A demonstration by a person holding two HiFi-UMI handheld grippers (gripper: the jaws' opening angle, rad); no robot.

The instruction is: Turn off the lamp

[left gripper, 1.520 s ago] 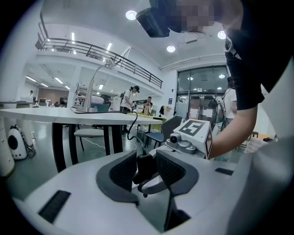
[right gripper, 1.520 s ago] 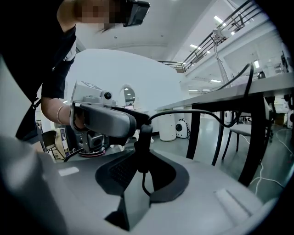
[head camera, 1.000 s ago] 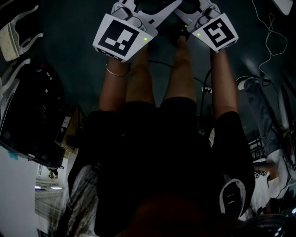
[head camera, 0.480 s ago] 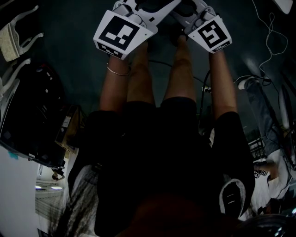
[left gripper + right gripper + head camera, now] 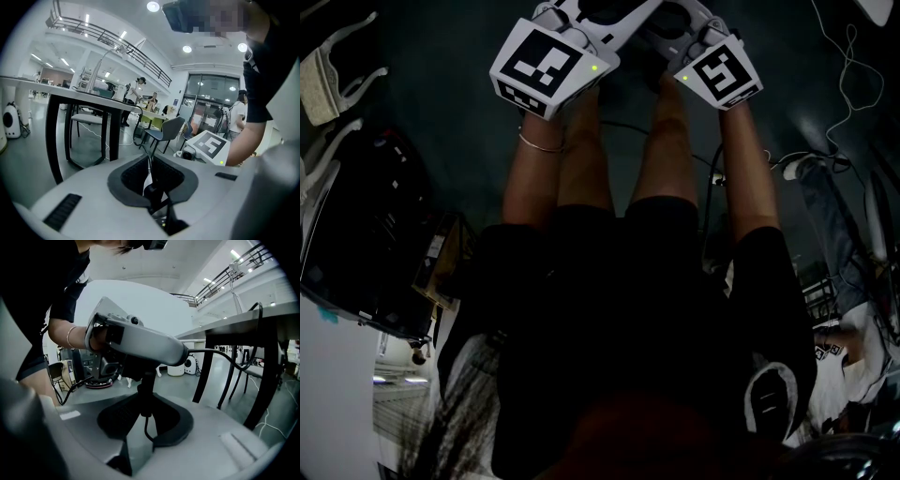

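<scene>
In the left gripper view a thin lamp cord (image 5: 149, 171) runs between my left gripper's (image 5: 152, 187) dark pads. Its black part (image 5: 153, 191) sits pinched low between them as the jaws are closing. A gooseneck lamp (image 5: 104, 58) stands on the dark-legged table (image 5: 93, 98). In the right gripper view the left gripper's grey body (image 5: 140, 341) hangs just above my right gripper (image 5: 143, 413). A black stem of cord (image 5: 144, 397) stands between the right pads and curls below them. From there the cord (image 5: 225, 355) runs up to the table edge. Both marker cubes (image 5: 546, 67) (image 5: 722, 73) sit close together over the floor.
Black table legs (image 5: 265, 380) rise to the right of the grippers. A chair (image 5: 164, 133) stands beyond the table, and people (image 5: 138, 91) stand farther back. The person's legs (image 5: 619, 159) are below the grippers, with cables (image 5: 844, 66) on the dark floor.
The right gripper's cube has shifted a little left, closer to the left gripper. The left cube has barely moved.
</scene>
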